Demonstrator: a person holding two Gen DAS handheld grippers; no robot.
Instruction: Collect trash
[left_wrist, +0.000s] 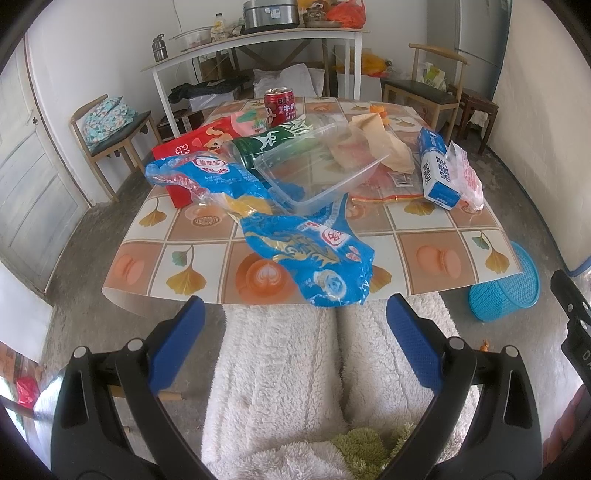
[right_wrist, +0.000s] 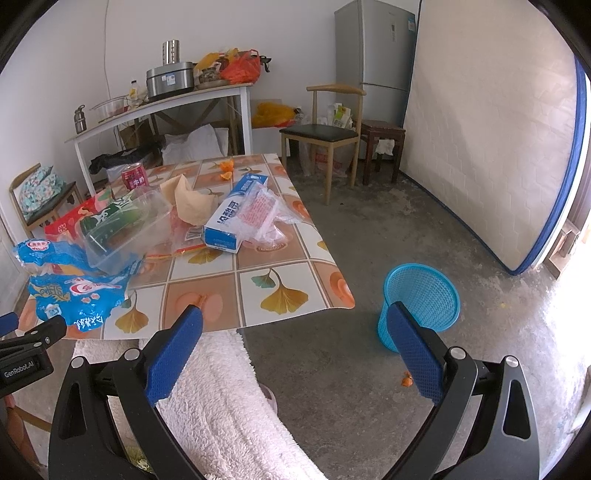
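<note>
Trash lies on a tiled-pattern table (left_wrist: 424, 258) (right_wrist: 295, 288): a crumpled blue plastic bag (left_wrist: 306, 254) (right_wrist: 74, 295) at the near edge, a clear plastic tub (left_wrist: 317, 173) (right_wrist: 129, 232), a green wrapper (left_wrist: 273, 144), a red bag (left_wrist: 188, 147), a red can (left_wrist: 279, 107) (right_wrist: 135, 176), a blue-white carton (left_wrist: 437, 170) (right_wrist: 236, 214) with a clear bag (left_wrist: 467, 177) on it, and brown paper (left_wrist: 384, 140) (right_wrist: 188, 203). A blue mesh bin (right_wrist: 421, 302) (left_wrist: 506, 291) stands on the floor right of the table. My left gripper (left_wrist: 295, 314) is open and empty, before the table edge. My right gripper (right_wrist: 295, 321) is open and empty, between table corner and bin.
Orange peel pieces (right_wrist: 226, 170) lie at the table's far side, and one scrap (right_wrist: 407, 379) on the floor. Wooden chairs (left_wrist: 110, 133) (right_wrist: 325, 136), a white side table (right_wrist: 166, 107), a fridge (right_wrist: 376, 55) and a leaning mattress (right_wrist: 491, 140) surround the area. White fleece-clad legs (left_wrist: 295, 387) are below.
</note>
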